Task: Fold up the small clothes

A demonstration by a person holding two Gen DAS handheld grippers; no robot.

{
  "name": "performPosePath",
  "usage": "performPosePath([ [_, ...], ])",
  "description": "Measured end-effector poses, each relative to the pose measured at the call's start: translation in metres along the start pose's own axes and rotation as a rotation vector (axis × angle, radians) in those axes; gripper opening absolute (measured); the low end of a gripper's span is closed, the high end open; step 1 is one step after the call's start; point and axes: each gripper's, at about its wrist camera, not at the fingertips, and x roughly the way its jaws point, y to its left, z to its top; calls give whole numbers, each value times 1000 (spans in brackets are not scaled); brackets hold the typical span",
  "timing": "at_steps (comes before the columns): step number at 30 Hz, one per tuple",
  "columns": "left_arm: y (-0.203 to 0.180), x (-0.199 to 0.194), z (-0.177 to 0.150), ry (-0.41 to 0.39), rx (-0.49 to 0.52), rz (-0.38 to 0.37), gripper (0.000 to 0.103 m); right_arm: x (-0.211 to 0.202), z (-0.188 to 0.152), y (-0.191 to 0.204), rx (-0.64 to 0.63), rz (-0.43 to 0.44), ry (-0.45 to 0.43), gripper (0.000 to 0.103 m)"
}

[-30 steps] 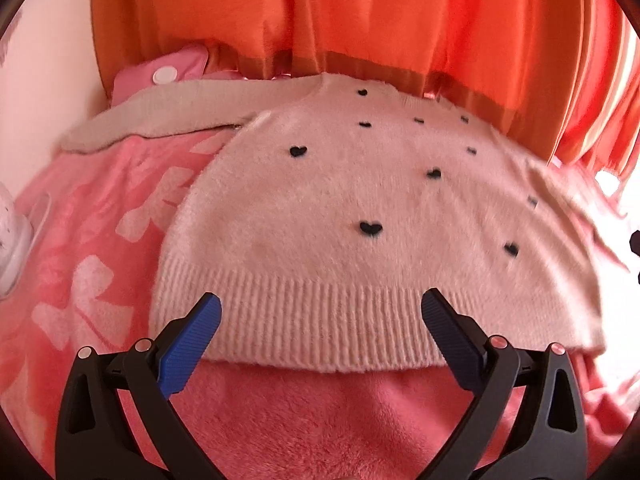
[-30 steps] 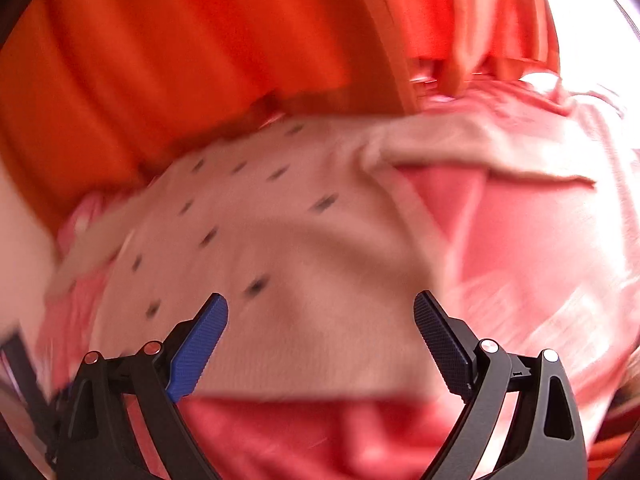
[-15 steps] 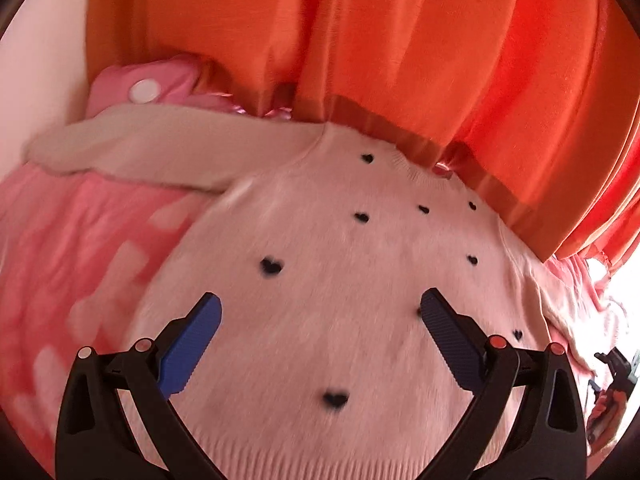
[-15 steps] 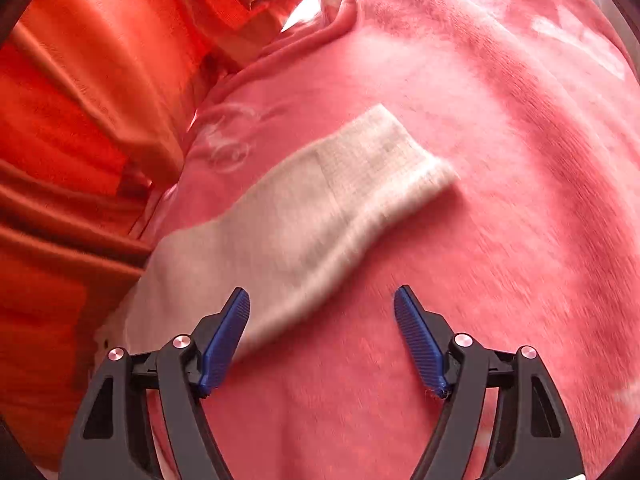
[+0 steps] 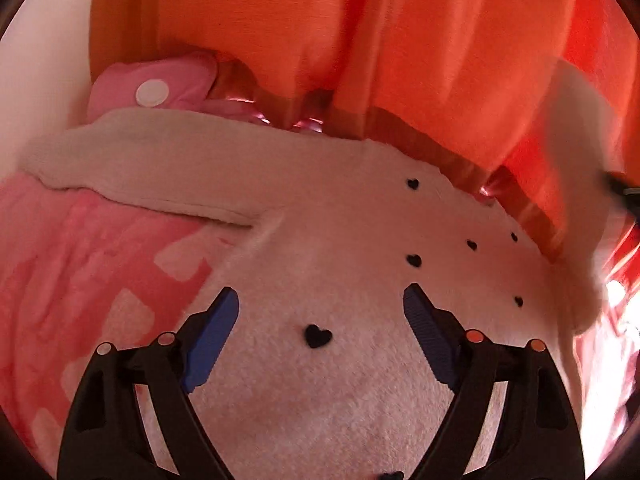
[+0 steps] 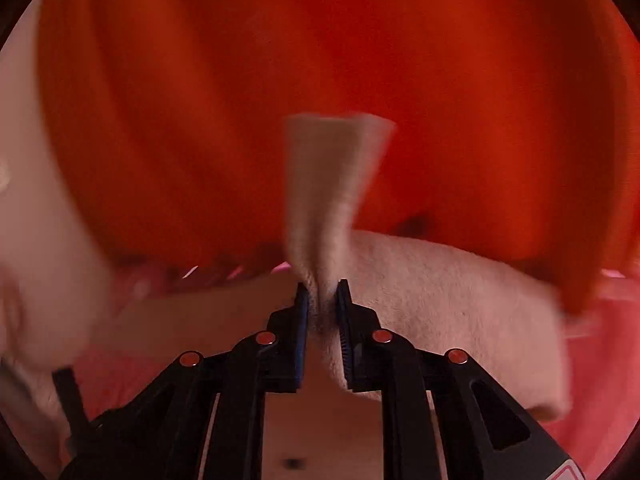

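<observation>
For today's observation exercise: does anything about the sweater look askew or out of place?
Yes. The sweater lies flat with one sleeve spread sideways, but the other sleeve stands lifted, pinched in the shut right gripper. The left gripper hovers open over the body. No damage shows.

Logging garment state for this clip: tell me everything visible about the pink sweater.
The sweater is pale pink fuzzy knit dotted with small black hearts. It lies flat on a pink patterned blanket, one sleeve stretched out sideways. The other sleeve is lifted, pinched between the shut jaws of the right gripper. The left gripper hovers open over the body.
</observation>
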Motion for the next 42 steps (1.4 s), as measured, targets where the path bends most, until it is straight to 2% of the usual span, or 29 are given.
performPosePath([
  [1,4,1,1,-1,-14,-8,86,29,-10,16,-14,11,63,23],
  [3,14,3,4,-3,-36,-12,86,76,-39,34,-29,-44,170,22],
  [5,19,6,8,4,-32,-12,86,82,-49,28,1,-63,177,23],
  [7,23,8,12,5,-31,-19,88,63,-54,5,67,-85,173,27],
  [8,23,10,15,8,-33,-23,92,50,-59,3,93,-106,168,36],
  [9,24,14,17,10,-40,-29,92,38,-60,-9,124,-130,165,40],
  [13,28,45,25,83,-120,-98,92,-14,-80,-81,380,-209,130,56],
  [15,34,60,26,120,-192,-122,92,-27,-95,-115,519,-240,127,58],
  [17,37,72,24,154,-257,-156,91,-18,-105,-141,603,-237,154,57],
  [19,36,86,23,189,-306,-180,87,-7,-109,-156,646,-215,162,57],
  [20,33,92,24,193,-310,-167,80,-5,-111,-159,659,-216,162,57],
  [22,28,97,27,181,-286,-145,53,5,-112,-168,703,-202,141,57],
  [23,25,103,30,182,-264,-165,23,13,-109,-175,734,-188,113,57],
  [24,25,106,33,184,-261,-186,9,13,-108,-178,739,-184,99,53],
  [25,26,107,37,173,-269,-203,8,18,-103,-179,737,-178,87,33],
  [26,26,103,45,128,-286,-270,7,20,-95,-178,721,-167,72,8],
  [27,25,97,52,93,-288,-306,7,18,-86,-172,703,-150,28,8],
  [29,15,77,73,-13,-256,-357,7,-9,-65,-157,623,-95,-121,8],
  [30,8,62,84,-89,-229,-397,7,-23,-56,-149,571,-82,-176,8],
  [31,3,53,90,-136,-211,-410,7,-36,-49,-144,523,-78,-240,8],
  [32,0,49,92,-161,-191,-416,7,-41,-51,-144,508,-107,-255,7],
  [34,-4,68,84,-119,-146,-385,8,-25,-65,-162,519,-199,-166,6],
  [35,-3,81,77,-77,-145,-365,8,-5,-82,-177,564,-278,-64,6],
  [36,2,106,60,18,-145,-320,8,10,-97,-188,615,-318,15,6],
  [37,5,126,44,97,-147,-269,7,17,-107,-194,651,-322,44,4],
  [38,9,139,28,143,-145,-231,7,14,-104,-190,650,-322,13,5],
  [39,12,140,24,130,-155,-254,8,13,-97,-185,637,-336,37,5],
  [42,14,131,32,114,-176,-282,9,-1,-85,-166,621,-339,6,8],
])
